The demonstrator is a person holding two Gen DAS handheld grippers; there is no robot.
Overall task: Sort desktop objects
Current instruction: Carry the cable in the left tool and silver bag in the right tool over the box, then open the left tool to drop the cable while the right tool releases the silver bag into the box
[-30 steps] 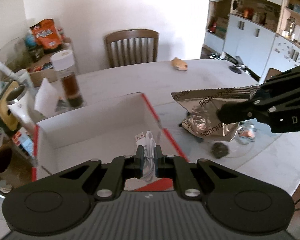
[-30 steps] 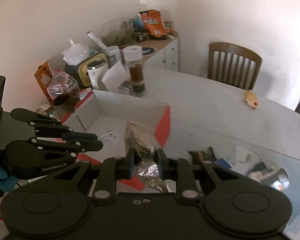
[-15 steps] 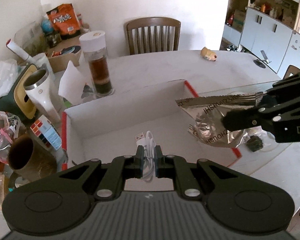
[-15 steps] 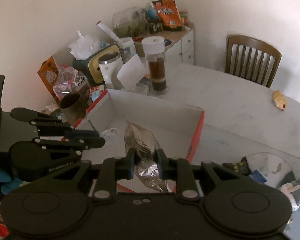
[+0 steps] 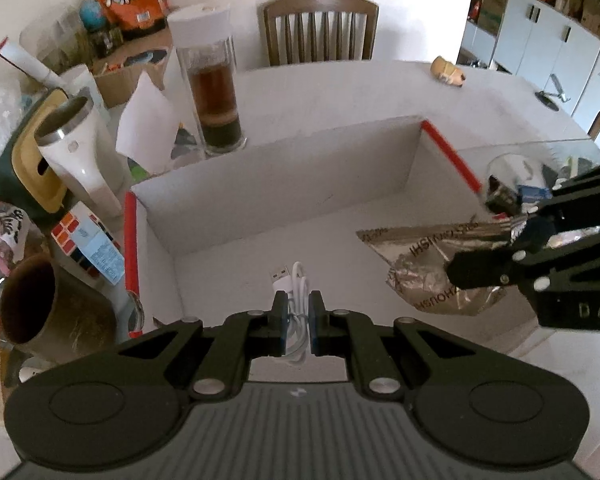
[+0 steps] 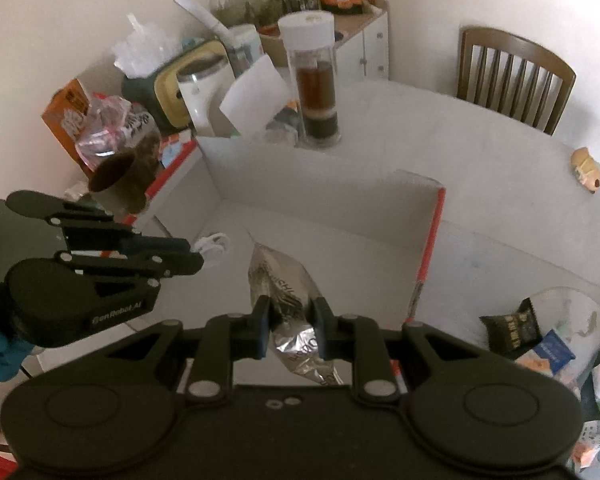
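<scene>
Foil bag [image 6: 288, 296] and cable [image 5: 296, 300] have both travelled from outside the box [image 5: 284, 168] to over its white floor: a second ago the bag hung past the red right edge, above the glass plate [image 6: 572, 300] on the counter [image 6: 500, 184]; now it hangs inside that edge, near the right wall. I judge both items ready to be let go into the box.

Right gripper [image 6: 288, 320] has its fingers pinching the bag's crumpled middle, its sealed end pointing toward the far wall. Left gripper [image 5: 298, 316] has its fingers pinching the coiled white cable, its USB plug sticking out ahead, over the box's near left part.

The bag is silver, creased, printed with dark letters; it looks light and limp.
</scene>
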